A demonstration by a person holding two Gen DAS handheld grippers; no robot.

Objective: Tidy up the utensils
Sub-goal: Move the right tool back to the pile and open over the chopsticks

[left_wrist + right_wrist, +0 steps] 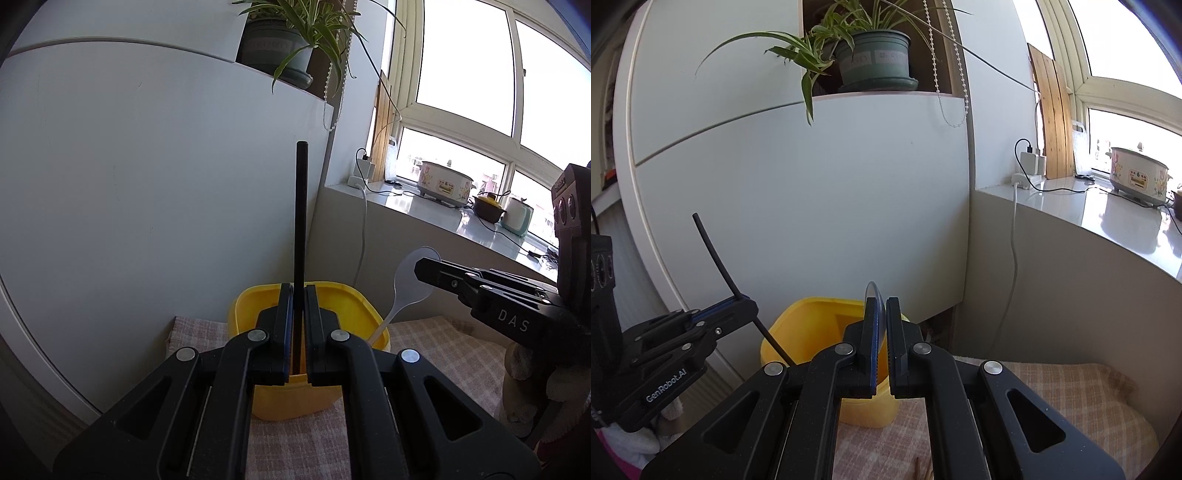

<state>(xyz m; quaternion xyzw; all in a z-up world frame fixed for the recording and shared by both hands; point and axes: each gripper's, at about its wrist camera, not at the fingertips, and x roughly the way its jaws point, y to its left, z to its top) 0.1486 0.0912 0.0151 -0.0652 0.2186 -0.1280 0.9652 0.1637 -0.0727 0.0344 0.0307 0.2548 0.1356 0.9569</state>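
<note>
The black chopstick (300, 236) in my left gripper (298, 328) is thin, stiff and light, pinched low on the shaft, its lower end down in the yellow tub (354, 306). My right gripper (881, 343) is clamped flat on the clear plastic spoon (408, 284), bowl up; it looks slick and bendy, so hold it by the broad part. Readable writing: "DAS" and "GenRobot.AI" on the grippers.

left wrist view: shot from just behind the left gripper (298, 295), tilted slightly down, close on the yellow plastic tub (343, 306) | right wrist view: same deal behind the right gripper (882, 306), tub (812, 314) seen from further right | shared: tub, pink checked cloth (436, 343), white cabinet front (812, 192), potted spider plant (871, 59), sunlit windowsill (424, 210), each other's gripper
</note>
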